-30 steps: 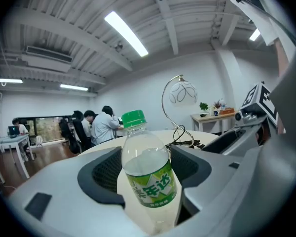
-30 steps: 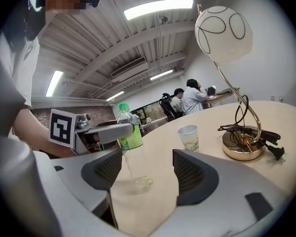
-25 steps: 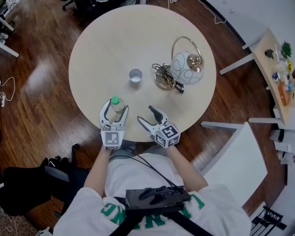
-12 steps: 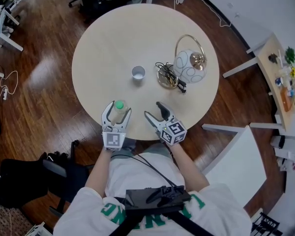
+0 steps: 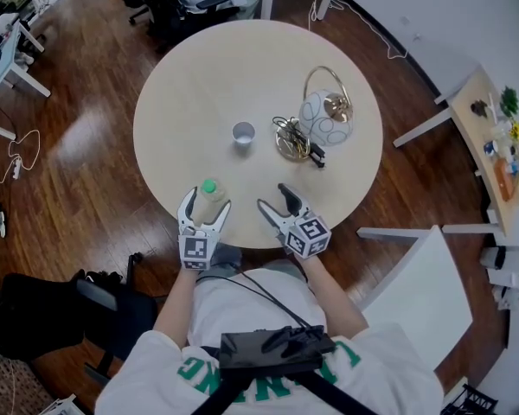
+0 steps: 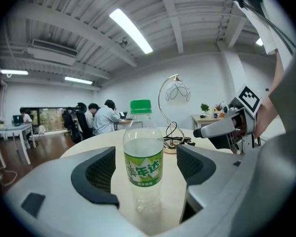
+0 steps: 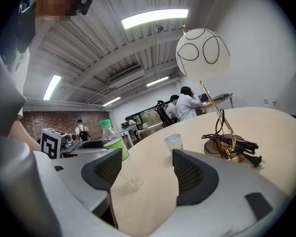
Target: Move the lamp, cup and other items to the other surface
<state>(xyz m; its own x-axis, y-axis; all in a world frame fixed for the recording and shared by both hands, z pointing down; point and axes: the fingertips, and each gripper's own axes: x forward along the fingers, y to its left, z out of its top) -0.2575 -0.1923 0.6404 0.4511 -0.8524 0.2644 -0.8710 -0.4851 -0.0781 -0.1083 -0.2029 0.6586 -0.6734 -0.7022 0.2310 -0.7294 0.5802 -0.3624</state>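
Note:
A clear plastic bottle with a green cap and green label stands upright near the front edge of the round pale table. My left gripper is open around it; its jaws have just been opening, and the pads stand apart from the bottle on both sides. My right gripper is open and empty beside it, low over the tabletop. Farther in stand a small white cup and a globe lamp with a brass arch and base.
The lamp's black cord and plug lie bundled on its base. A white table stands at the lower right, and a shelf of small items at the right. A dark bag sits on the wooden floor.
The left jaws, which were tight around the bottle, have spread away from it. The bottle stands alone on the table. The right gripper stays open.

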